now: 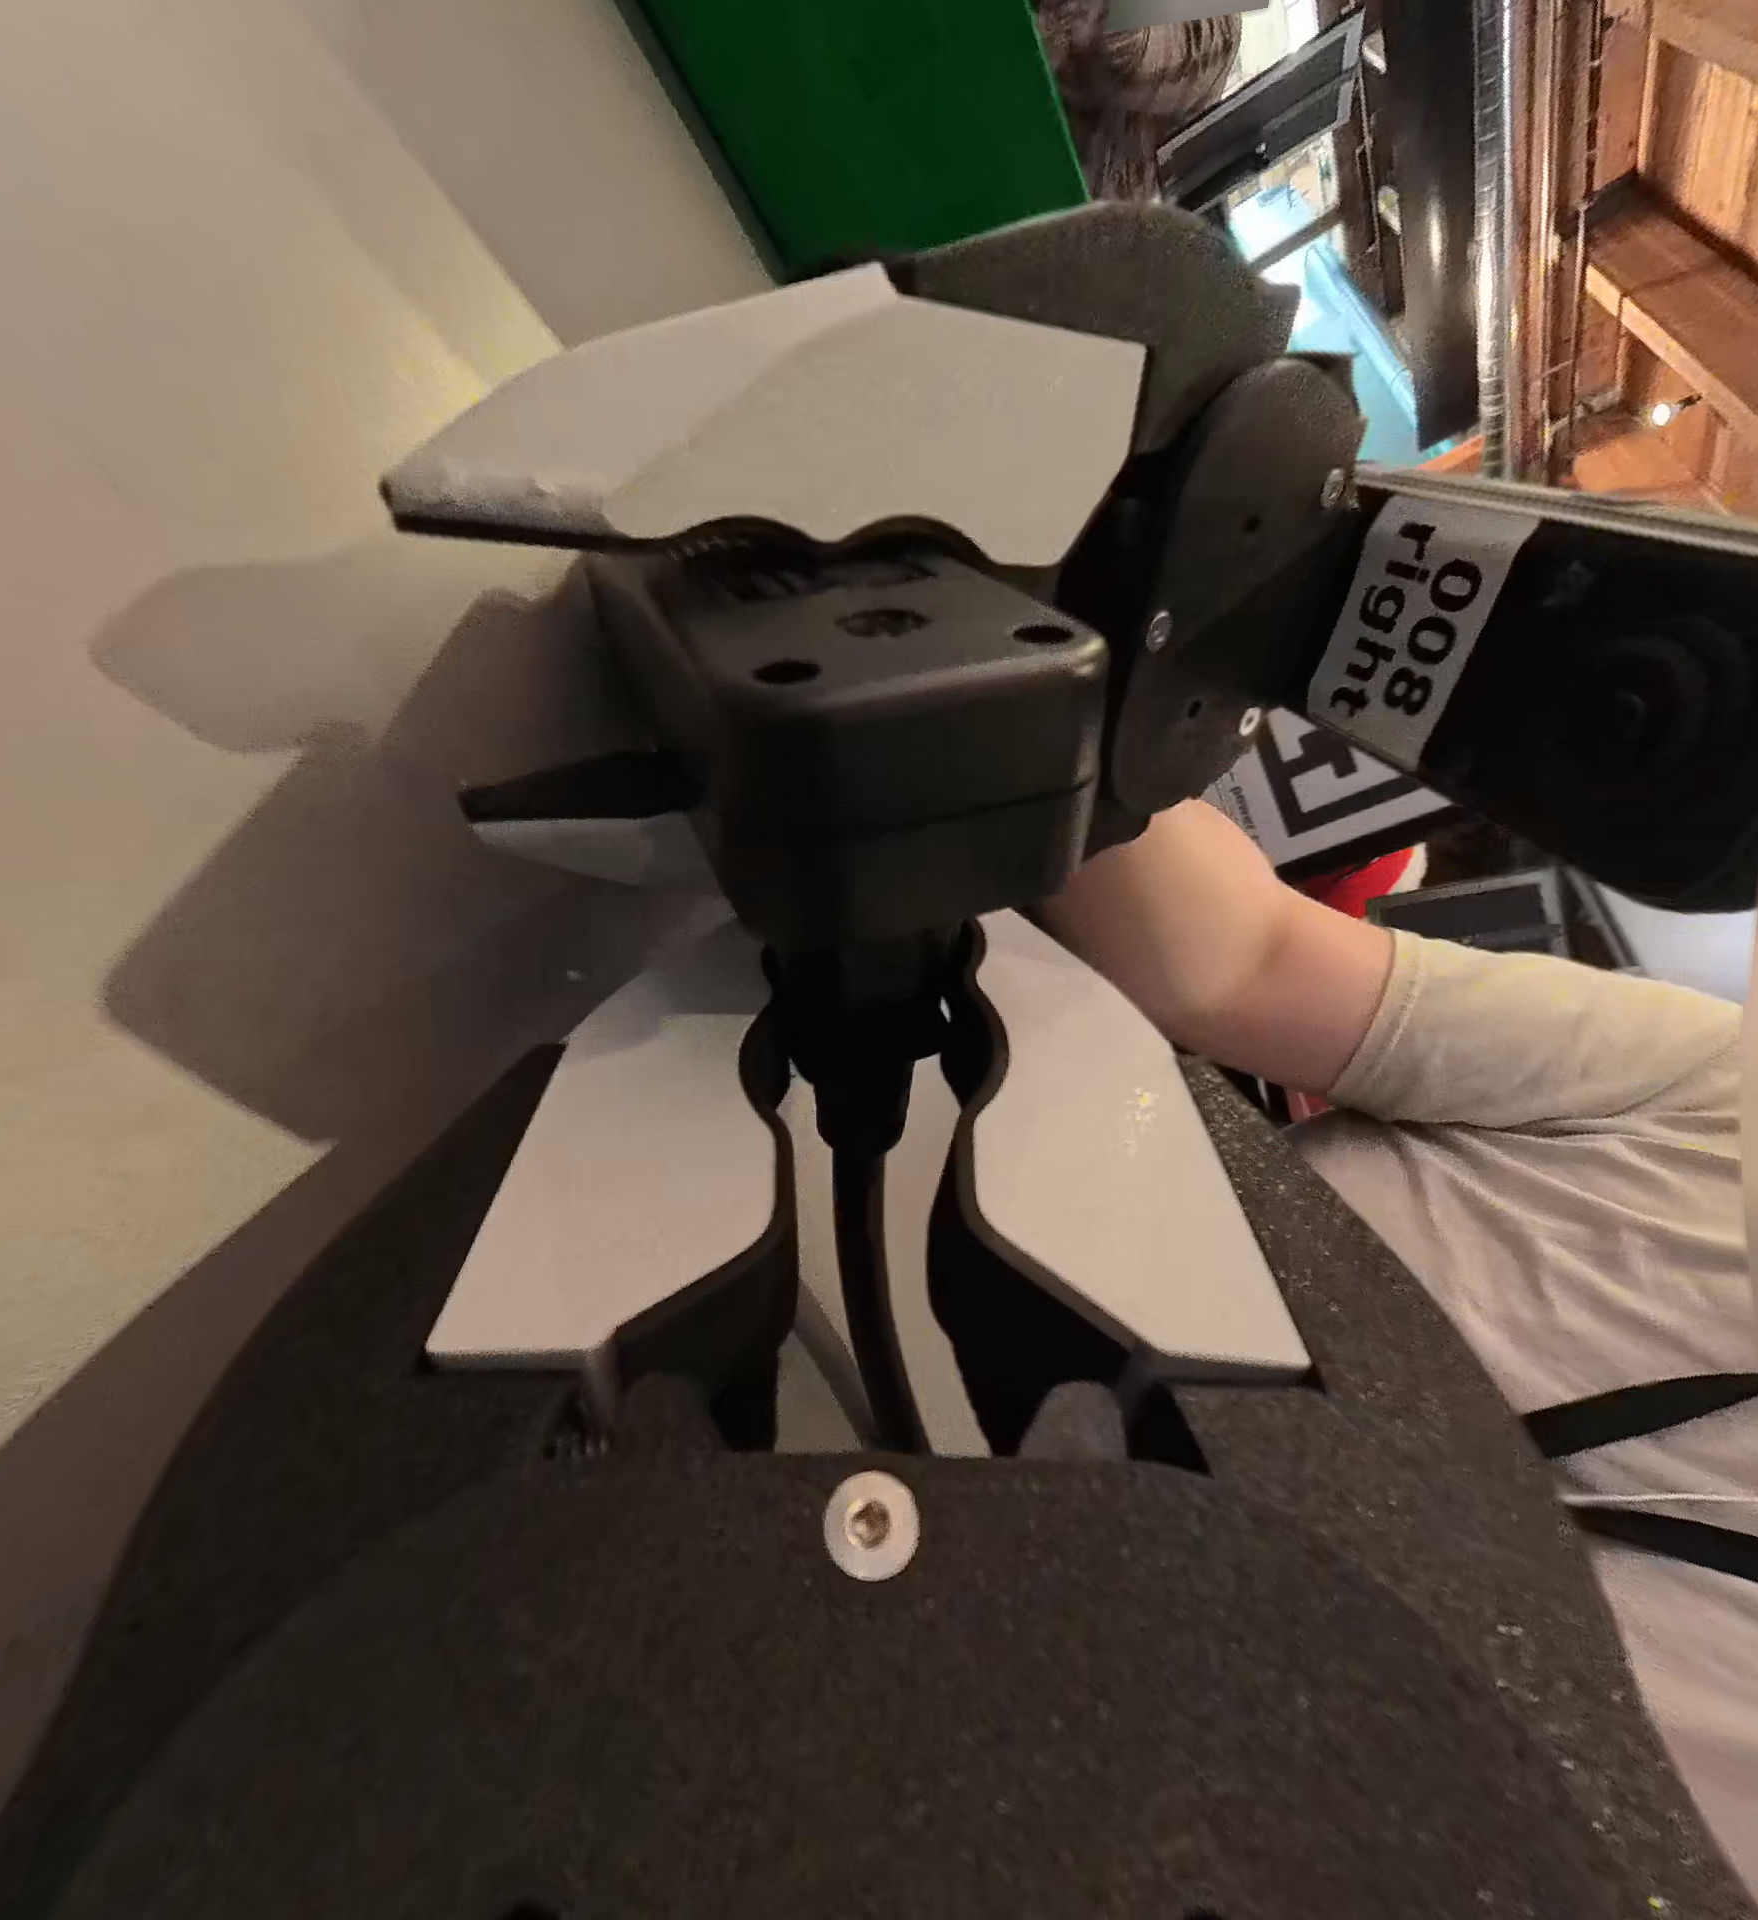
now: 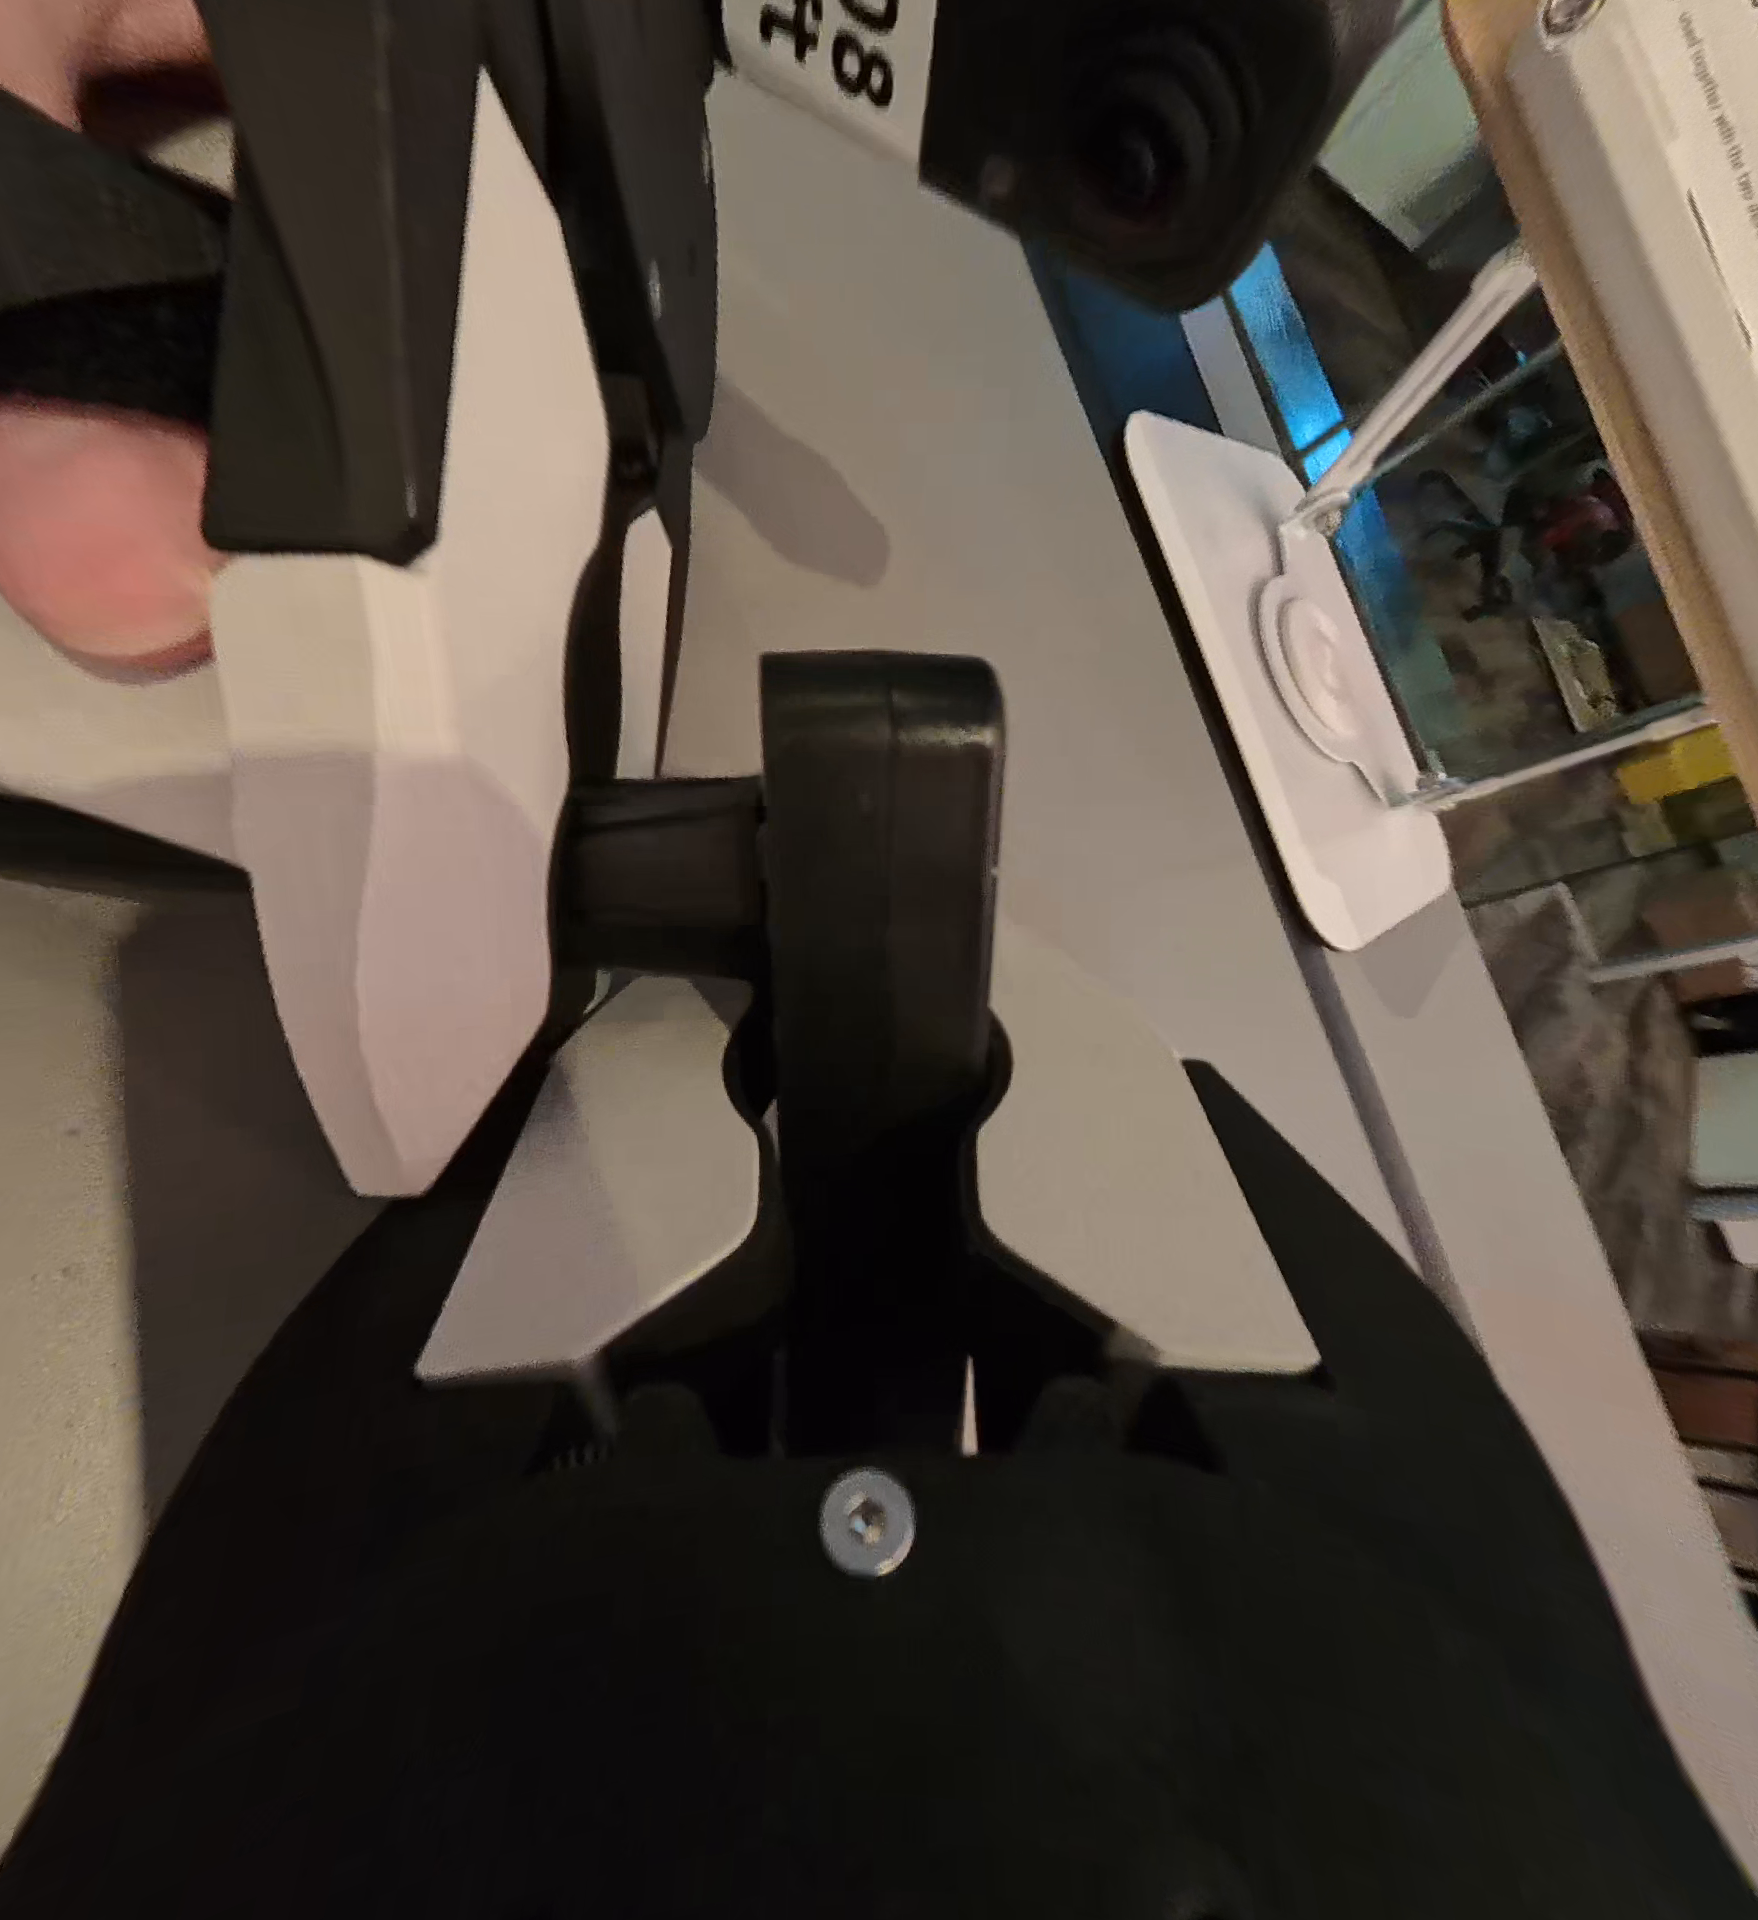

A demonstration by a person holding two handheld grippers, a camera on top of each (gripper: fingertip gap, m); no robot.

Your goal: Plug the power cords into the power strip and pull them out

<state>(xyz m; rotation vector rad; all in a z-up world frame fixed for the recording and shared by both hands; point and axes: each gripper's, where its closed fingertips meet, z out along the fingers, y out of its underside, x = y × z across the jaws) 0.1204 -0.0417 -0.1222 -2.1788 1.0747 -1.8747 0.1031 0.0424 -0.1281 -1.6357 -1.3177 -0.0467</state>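
Observation:
A black boxy plug housing (image 1: 885, 748) with a thick neck (image 1: 854, 1008) and a black cord (image 1: 875, 1299) hangs just above the white table (image 1: 127, 520). My left gripper (image 1: 864, 997) is shut on the neck, and the cord runs back between its fingers. My right gripper (image 1: 584, 665) comes in from the right and is shut on the housing's flat faces. In the right wrist view, my right gripper (image 2: 870, 1039) clamps the housing (image 2: 885, 831) edge-on. The neck (image 2: 667, 862) leads left into the left gripper's white finger (image 2: 387, 831). No power strip is in view.
A green panel (image 1: 854, 125) stands at the table's far side. A person's arm in a beige sleeve (image 1: 1477, 1039) is to the right. A white pad with a clear stand (image 2: 1270, 675) sits by the table edge. A hand (image 2: 44, 520) holds the left gripper.

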